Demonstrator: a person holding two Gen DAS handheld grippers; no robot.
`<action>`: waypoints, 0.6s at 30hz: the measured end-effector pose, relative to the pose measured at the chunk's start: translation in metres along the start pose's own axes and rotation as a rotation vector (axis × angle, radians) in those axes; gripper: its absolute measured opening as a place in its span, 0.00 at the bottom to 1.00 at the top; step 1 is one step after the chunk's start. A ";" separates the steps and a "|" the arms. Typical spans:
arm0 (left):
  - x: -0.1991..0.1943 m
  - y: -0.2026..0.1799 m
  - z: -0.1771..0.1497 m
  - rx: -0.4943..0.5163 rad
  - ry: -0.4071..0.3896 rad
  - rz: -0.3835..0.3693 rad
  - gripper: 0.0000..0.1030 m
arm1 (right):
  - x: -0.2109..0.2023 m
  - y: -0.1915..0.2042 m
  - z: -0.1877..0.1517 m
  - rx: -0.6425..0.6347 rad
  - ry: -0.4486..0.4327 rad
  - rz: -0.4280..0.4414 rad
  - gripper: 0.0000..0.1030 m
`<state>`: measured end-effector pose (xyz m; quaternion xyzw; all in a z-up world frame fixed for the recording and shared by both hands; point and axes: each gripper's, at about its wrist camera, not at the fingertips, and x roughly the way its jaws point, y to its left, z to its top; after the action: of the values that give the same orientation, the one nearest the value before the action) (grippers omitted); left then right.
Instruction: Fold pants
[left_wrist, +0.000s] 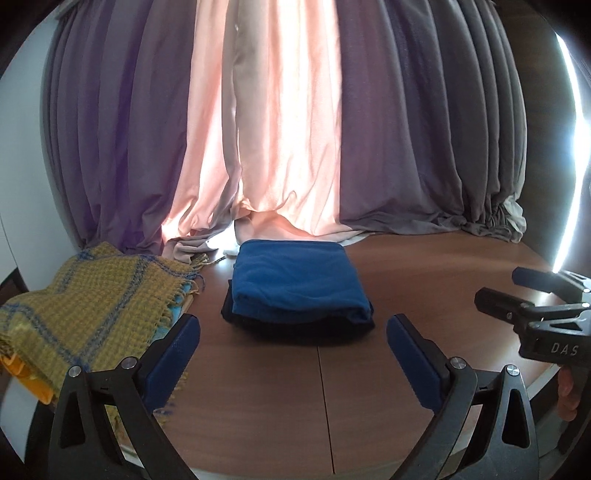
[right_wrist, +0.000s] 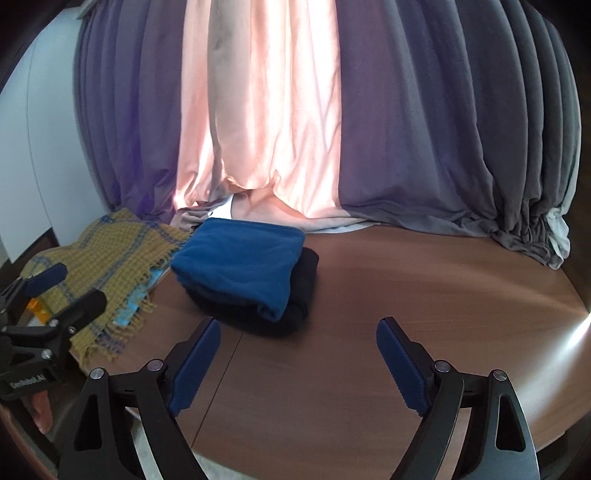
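Folded blue pants (left_wrist: 299, 284) lying flat on the brown wooden surface (left_wrist: 424, 280), stacked on top of a folded black garment (left_wrist: 295, 325) whose edges show beneath on the near side. From the right wrist view, same blue pants (right_wrist: 240, 262) over the black garment (right_wrist: 291, 306), the black layer sticking out on the near and right sides.

Left gripper (left_wrist: 293, 354) held above the surface, on the near side of the pants, jaws spread wide, nothing between the blue pads, no contact with the cloth. Also seen at the left edge of the right wrist view (right_wrist: 70, 288), just in front of the scarf, apart from the pants.

Right gripper (right_wrist: 299, 358) likewise on the near side of the pants and a little to their right, jaws wide apart, empty, over bare surface (right_wrist: 424, 288). Visible too at the right edge of the left wrist view (left_wrist: 506, 288), well to the right of the pants, with part of a hand (left_wrist: 567, 393) below it.

Left of the pants, a mustard woven scarf (left_wrist: 85, 302) with blue stripes and fringe, close beside the stack but not touching it as far as can be told. Behind the pants, curtains (left_wrist: 295, 129) in purple, pink and grey, their hems bunched on the surface just past the far edge of the stack.
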<state>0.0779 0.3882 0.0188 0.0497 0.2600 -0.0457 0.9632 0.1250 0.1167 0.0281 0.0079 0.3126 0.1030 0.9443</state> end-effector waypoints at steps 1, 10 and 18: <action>-0.007 -0.004 -0.003 0.005 -0.003 0.007 1.00 | -0.005 -0.001 -0.003 0.002 -0.004 0.000 0.84; -0.043 -0.021 -0.018 -0.007 -0.016 0.013 1.00 | -0.049 -0.007 -0.030 0.020 -0.019 0.011 0.84; -0.054 -0.030 -0.027 -0.024 -0.011 0.009 1.00 | -0.072 -0.007 -0.041 0.006 -0.033 0.008 0.84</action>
<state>0.0145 0.3652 0.0206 0.0391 0.2552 -0.0382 0.9653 0.0458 0.0937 0.0366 0.0139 0.2973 0.1058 0.9488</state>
